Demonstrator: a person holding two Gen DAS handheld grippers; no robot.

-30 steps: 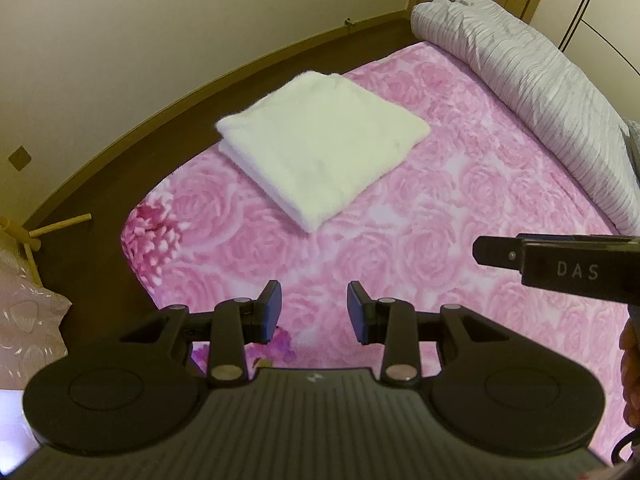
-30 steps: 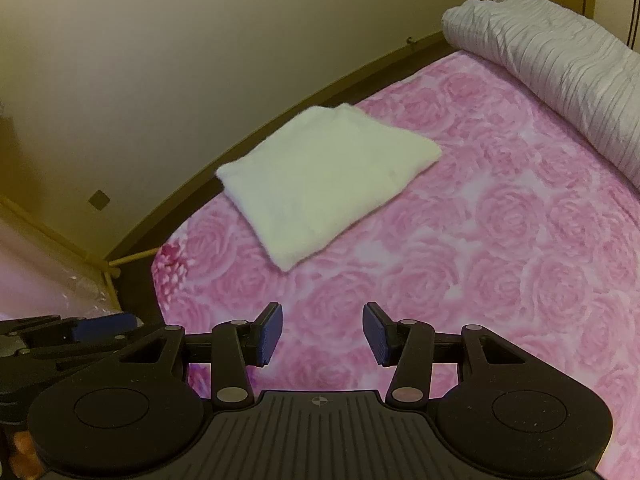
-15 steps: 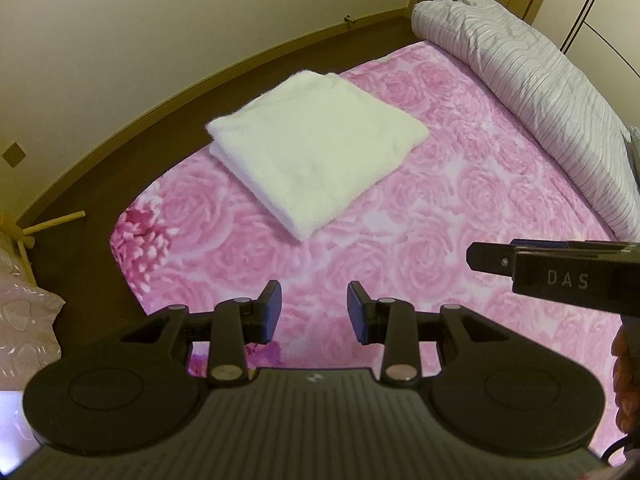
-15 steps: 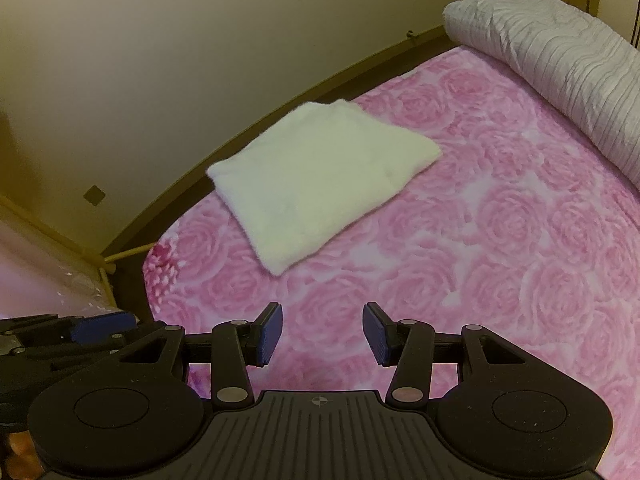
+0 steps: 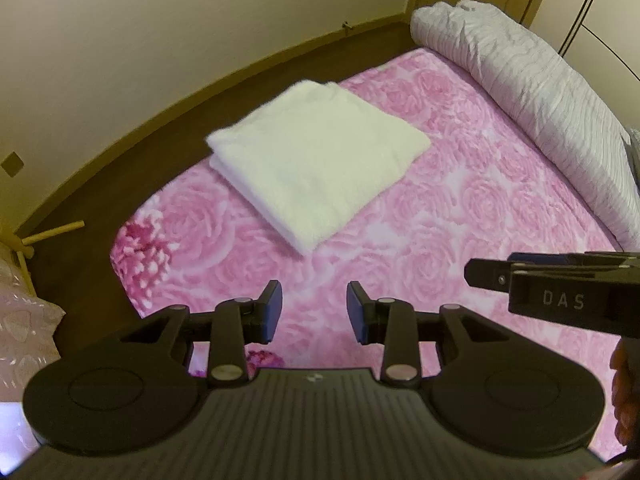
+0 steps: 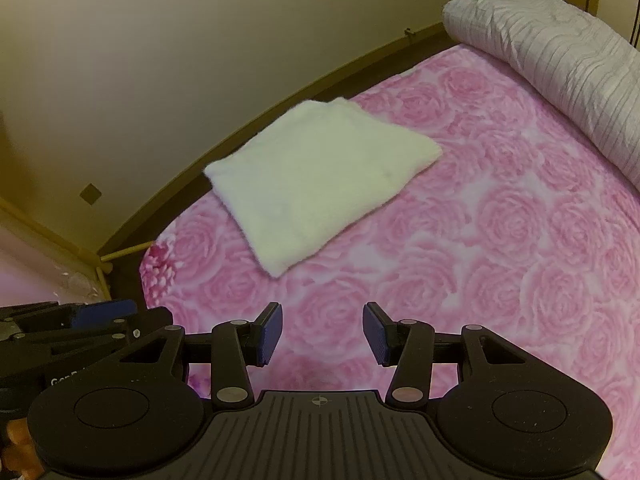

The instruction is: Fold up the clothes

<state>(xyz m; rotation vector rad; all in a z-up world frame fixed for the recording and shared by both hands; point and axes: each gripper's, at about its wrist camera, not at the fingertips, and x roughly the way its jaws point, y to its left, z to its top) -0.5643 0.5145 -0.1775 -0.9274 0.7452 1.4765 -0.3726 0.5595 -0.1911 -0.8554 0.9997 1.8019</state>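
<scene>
Left gripper, black plastic with blue pads, hangs above the bed with its jaws spread and nothing between them, only pink bedcover showing in the gap. Its nose tips steeply downward toward the mattress. Just to its right in the left wrist view, the right gripper pokes in side-on, and the white letters "DAS" read clearly on its black body; a bit of the person's fingers shows at the frame edge below it.

Over to the right wrist view: the right gripper is also parted, jaws wide, empty, pitched down at much the same slant. On the left gripper's housing, seen at the lower left here, there is white lettering that starts "Gen" but the rest is hidden.

Out ahead of both, well clear of the fingertips, lies the white fluffy cloth, folded into a neat thick square, sitting flat near the far-left corner of the pink rose-patterned bedcover. One corner of it points back toward the grippers. Nobody is touching it.

Farther right, a pale grey ribbed duvet is rolled along the bed's edge. Beyond the bed runs a dark floor strip and a cream wall.
</scene>
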